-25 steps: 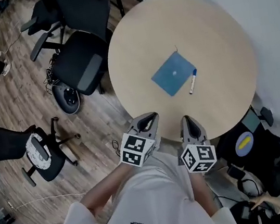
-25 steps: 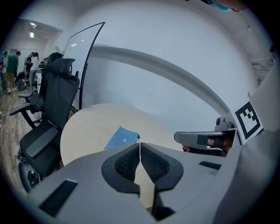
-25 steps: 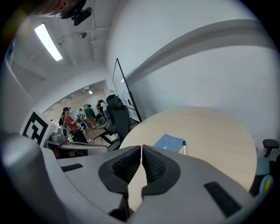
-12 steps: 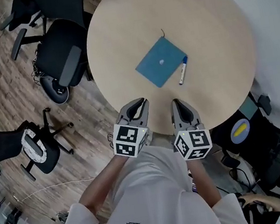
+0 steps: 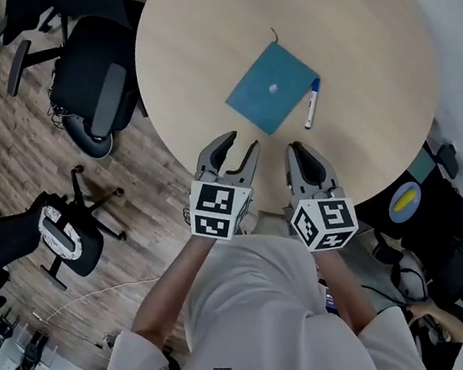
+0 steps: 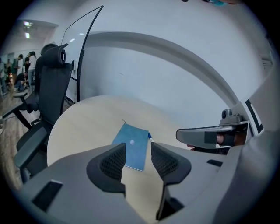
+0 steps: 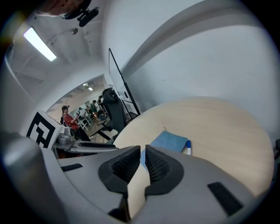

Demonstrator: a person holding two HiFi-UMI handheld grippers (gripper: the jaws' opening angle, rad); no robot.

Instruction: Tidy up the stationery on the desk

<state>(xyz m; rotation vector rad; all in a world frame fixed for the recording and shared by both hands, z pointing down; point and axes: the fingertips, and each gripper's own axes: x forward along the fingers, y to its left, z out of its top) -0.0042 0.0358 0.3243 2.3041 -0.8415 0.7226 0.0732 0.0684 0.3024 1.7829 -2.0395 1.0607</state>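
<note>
While the left tongs, having just been opening, stand apart empty and the right tongs sit together | thin blue rectangular notebook, white blue-capped marker just beside it, mid round pale wooden counter | likely light, bendy: pinch notebook's near edge.

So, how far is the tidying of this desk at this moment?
Done: nothing visible yet. The blue notebook and the pen beside it lie untouched on the round table. In hand: the left claw has just been opening, nothing between its jaws; the right claw is shut and empty; both are near the table's edge. Still to do: gathering notebook and pen.
</note>
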